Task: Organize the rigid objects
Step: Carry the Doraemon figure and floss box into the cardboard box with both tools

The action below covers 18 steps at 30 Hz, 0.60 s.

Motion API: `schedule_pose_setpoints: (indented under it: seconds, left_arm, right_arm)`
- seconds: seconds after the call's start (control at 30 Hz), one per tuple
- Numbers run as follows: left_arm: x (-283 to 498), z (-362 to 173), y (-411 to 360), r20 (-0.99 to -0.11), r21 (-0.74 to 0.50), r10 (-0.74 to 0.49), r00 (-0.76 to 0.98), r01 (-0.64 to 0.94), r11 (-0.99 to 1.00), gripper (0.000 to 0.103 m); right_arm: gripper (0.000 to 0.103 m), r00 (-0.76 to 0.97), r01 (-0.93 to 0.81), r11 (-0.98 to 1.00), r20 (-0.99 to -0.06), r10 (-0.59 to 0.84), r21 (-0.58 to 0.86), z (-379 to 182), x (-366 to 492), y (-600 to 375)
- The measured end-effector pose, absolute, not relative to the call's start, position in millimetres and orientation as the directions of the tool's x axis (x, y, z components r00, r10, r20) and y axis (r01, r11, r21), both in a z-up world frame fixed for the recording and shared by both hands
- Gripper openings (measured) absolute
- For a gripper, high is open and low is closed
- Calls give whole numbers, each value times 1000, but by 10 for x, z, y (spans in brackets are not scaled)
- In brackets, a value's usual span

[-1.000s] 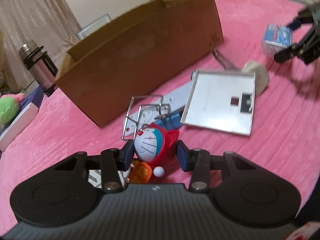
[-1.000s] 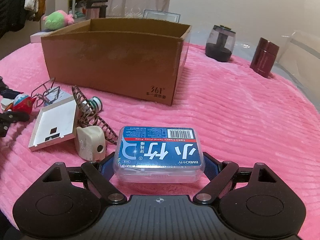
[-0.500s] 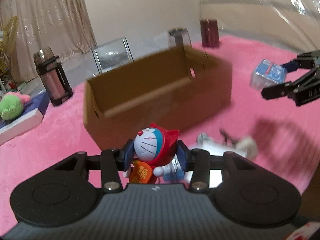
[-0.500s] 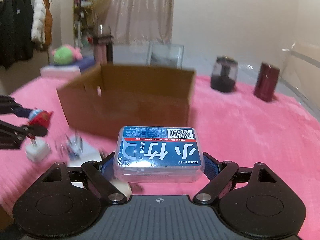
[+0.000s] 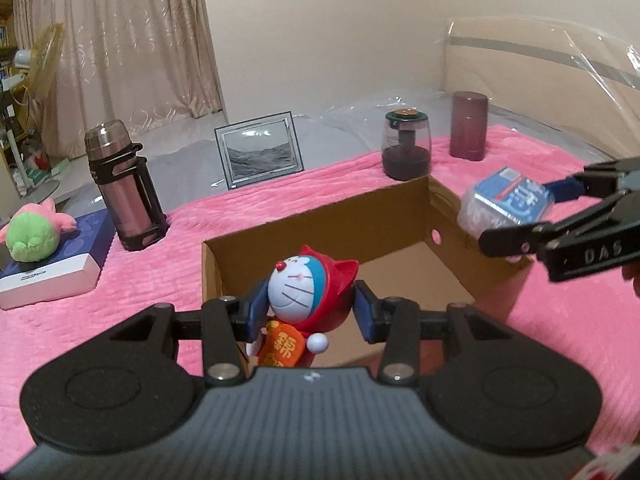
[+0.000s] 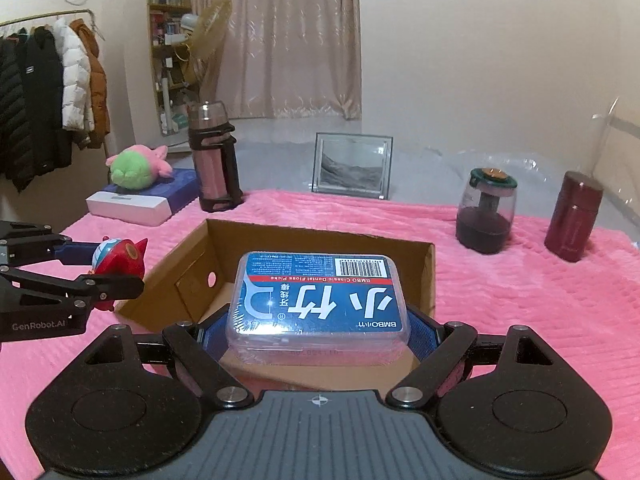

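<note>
Open brown cardboard box (image 6: 424, 280) on pink bedcover (image 6: 520, 300), visible floor bare; over it, clear plastic floss-pick case with blue label (image 6: 318, 304) clamped wide in right tool (image 6: 318, 330), small red-hooded blue-and-white cat figurine (image 5: 306, 294) pinched narrowly in left tool (image 5: 310, 310).

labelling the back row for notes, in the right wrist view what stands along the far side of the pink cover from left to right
plush toy on the flat box → steel flask → picture frame → clear-topped jar → dark red canister
</note>
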<state>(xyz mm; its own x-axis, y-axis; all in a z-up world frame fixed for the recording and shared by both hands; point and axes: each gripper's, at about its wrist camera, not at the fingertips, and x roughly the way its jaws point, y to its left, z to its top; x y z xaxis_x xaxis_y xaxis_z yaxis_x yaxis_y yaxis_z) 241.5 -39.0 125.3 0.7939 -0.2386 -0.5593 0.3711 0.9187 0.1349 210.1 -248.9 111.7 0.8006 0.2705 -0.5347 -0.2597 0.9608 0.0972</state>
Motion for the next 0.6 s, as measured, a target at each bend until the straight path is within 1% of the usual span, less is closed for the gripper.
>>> schedule_pose_setpoints:
  seconds: [0.23,0.43,0.6]
  left_arm:
    - [2815,1217,-417,-605,129,-210,768,354,926,39]
    - [3072,1036,-432,-655,140,-183,733,355,924,40]
    - [3212,900,-493,-679,148,-171,714,361,921,40]
  right_arm:
    - [83,768,-239,968,-596,236,75,1017,2432,-2416]
    - [83,726,-229,970,-649,229,87,862,2668,-2390]
    - [83,698,-227,971,-682,217,75,716,2786,-2319]
